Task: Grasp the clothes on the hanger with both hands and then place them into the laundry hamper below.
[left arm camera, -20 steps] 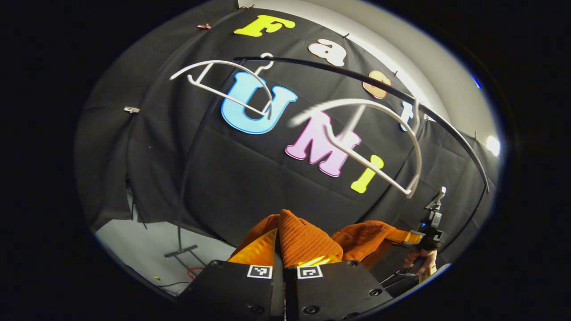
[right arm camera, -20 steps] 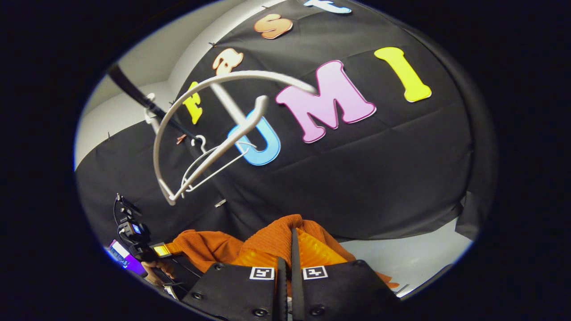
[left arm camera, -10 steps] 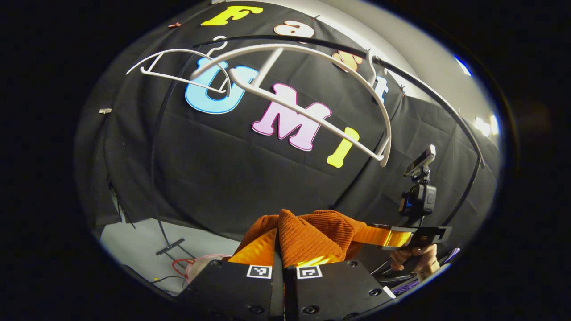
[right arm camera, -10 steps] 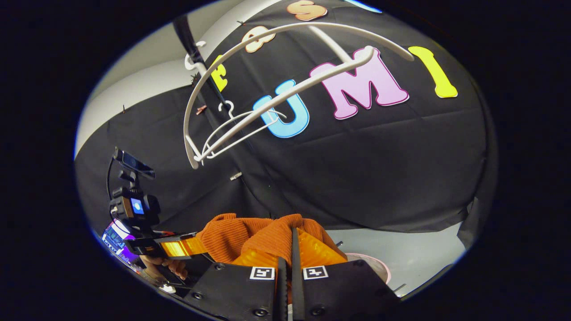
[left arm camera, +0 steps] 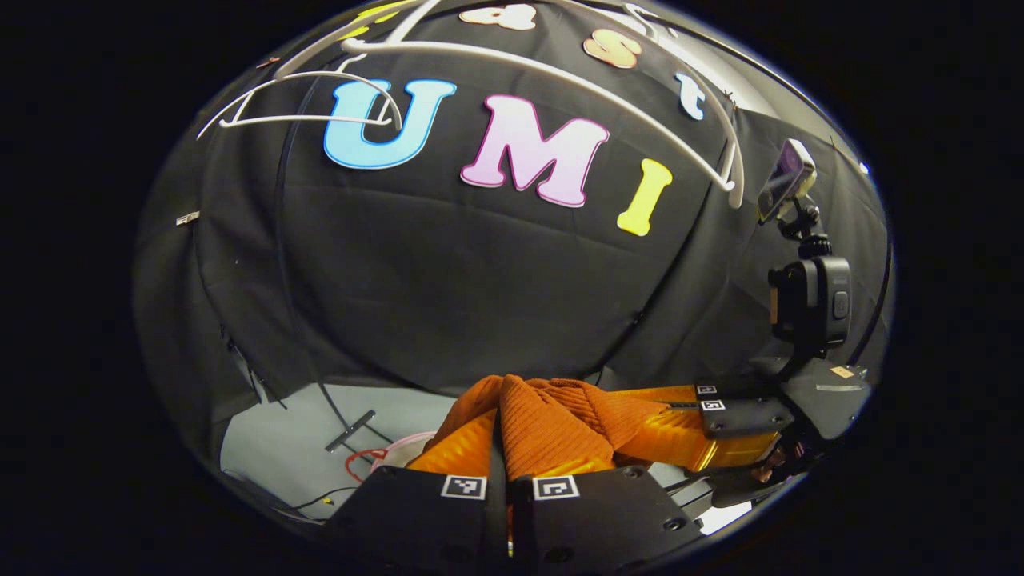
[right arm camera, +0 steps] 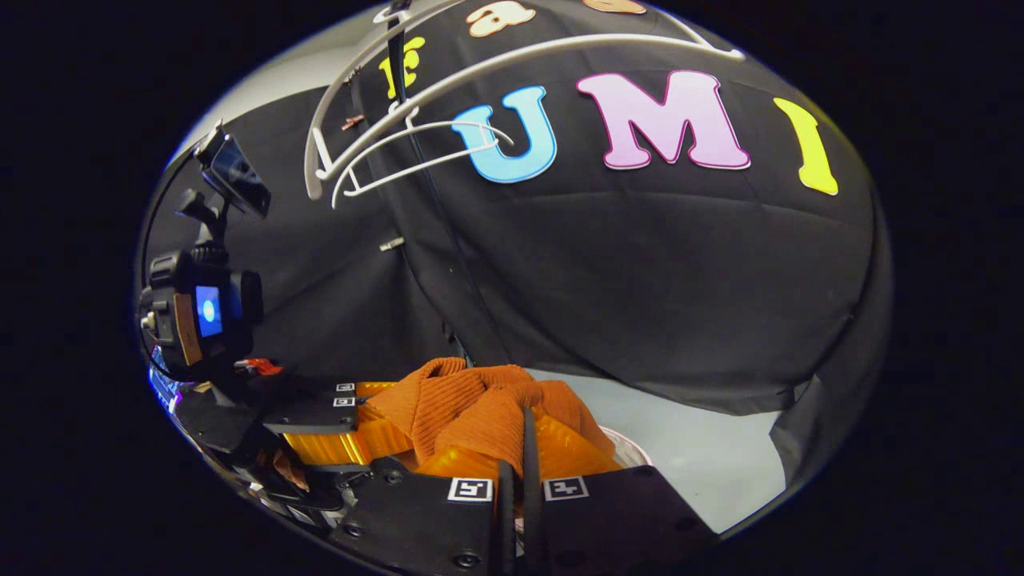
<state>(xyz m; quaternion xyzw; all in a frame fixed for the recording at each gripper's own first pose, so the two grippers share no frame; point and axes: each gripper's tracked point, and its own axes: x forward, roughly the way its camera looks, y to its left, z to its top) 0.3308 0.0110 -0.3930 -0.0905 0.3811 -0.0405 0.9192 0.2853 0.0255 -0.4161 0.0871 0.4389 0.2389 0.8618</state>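
- We see a sliver of the pink-rimmed laundry hamper (left arm camera: 400, 452) at the lower left of the left gripper view, just behind the orange fingers; its inside is hidden, so we cannot tell what it holds.
- In the right gripper view the same hamper's rim (right arm camera: 628, 448) peeks out at the lower centre-right, against the pale floor (right arm camera: 704, 456).
- The orange ribbed garment (left arm camera: 552, 416) is bunched at the lower centre of the left gripper view, its bulk stretching sideways toward the lower right.
- Our left gripper (left arm camera: 500, 448) is clenched on a fold of that garment, which rises just above its fingertips.
- The right gripper (left arm camera: 680, 420) appears at the lower right of the left gripper view, its orange fingers closed on the garment's far end.
- In the right gripper view, our right gripper (right arm camera: 524, 444) pinches the garment (right arm camera: 472, 408) between both fingers; the cloth runs toward the lower left.
- There the left gripper (right arm camera: 360, 420) meets the cloth's other end.
- Two white hangers (left arm camera: 560, 80) hang bare along the top of the frame.
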